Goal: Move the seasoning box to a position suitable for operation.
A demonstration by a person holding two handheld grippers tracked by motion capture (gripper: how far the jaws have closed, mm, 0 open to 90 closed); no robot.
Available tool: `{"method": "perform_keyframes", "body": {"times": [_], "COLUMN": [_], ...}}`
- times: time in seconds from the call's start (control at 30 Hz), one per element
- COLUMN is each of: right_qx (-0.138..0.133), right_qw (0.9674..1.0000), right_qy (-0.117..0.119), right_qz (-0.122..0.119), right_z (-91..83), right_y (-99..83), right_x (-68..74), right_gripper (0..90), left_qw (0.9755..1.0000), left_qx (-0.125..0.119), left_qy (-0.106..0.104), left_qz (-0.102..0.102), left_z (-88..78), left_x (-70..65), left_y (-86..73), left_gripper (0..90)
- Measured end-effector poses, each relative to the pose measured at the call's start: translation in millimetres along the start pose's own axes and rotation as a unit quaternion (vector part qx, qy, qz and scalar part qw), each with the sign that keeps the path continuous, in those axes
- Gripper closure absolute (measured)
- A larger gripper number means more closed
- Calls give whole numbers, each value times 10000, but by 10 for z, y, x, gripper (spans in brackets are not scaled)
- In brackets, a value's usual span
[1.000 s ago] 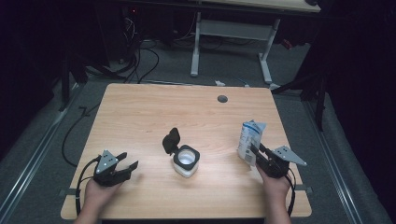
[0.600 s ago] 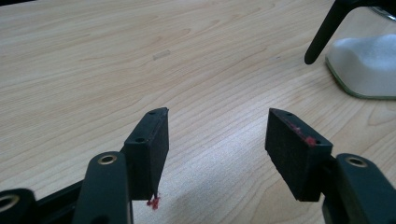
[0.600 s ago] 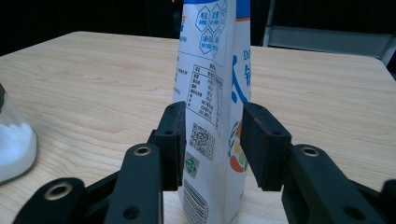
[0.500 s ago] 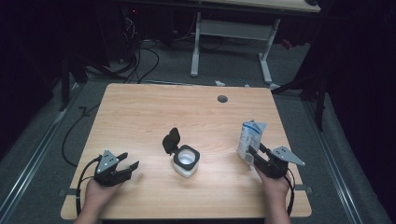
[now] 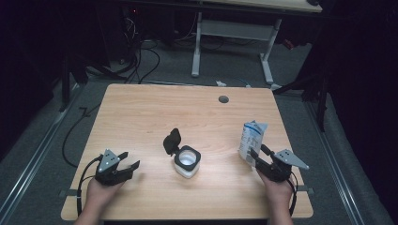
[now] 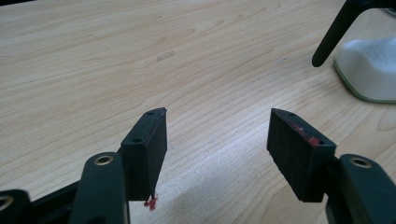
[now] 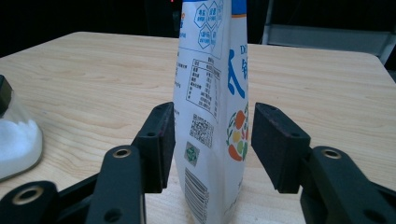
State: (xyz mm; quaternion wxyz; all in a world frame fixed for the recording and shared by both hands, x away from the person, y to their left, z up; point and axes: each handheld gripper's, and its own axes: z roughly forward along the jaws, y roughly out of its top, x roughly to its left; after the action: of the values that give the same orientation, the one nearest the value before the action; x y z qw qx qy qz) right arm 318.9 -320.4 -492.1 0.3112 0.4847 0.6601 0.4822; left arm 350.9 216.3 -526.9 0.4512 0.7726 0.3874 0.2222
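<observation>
right gripper (image 5: 256, 156): my jaws have just been opening; they now stand wide around the pouch (image 5: 250, 141), pads off it.
pouch: upright on the table (image 5: 141, 112), released, i judge.
left gripper (image 5: 127, 165): wide, empty.
jar (image 5: 187, 161): lid open, mid-table.

dim, grainy high view; close views evenly lit, sharp.
</observation>
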Motion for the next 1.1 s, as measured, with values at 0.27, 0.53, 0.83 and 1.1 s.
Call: {"method": "perform_keyframes", "body": {"times": [0.27,0.53,0.83,1.1], "right_qx": [46,61,128,172], "right_qw": [9999,9998,9995,9989], "right_qy": [-77,-136,-241,-393], "right_qz": [-81,-143,-152,-193], "right_z": [-66,-144,-247,-278], "right_y": [-23,-43,-81,-63], "right_x": [32,73,130,228], "right_gripper": [461,463,475,534], "left_qw": [10000,9999,9999,9999], "left_qx": [51,45,46,-59], "left_qy": [-38,-102,-116,-66], "left_qz": [-38,-103,-94,-88], "left_z": [68,126,198,228], "left_x": [-11,-4,-27,-44], "left_y": [30,69,122,160], "left_gripper": [375,376,377,403]}}
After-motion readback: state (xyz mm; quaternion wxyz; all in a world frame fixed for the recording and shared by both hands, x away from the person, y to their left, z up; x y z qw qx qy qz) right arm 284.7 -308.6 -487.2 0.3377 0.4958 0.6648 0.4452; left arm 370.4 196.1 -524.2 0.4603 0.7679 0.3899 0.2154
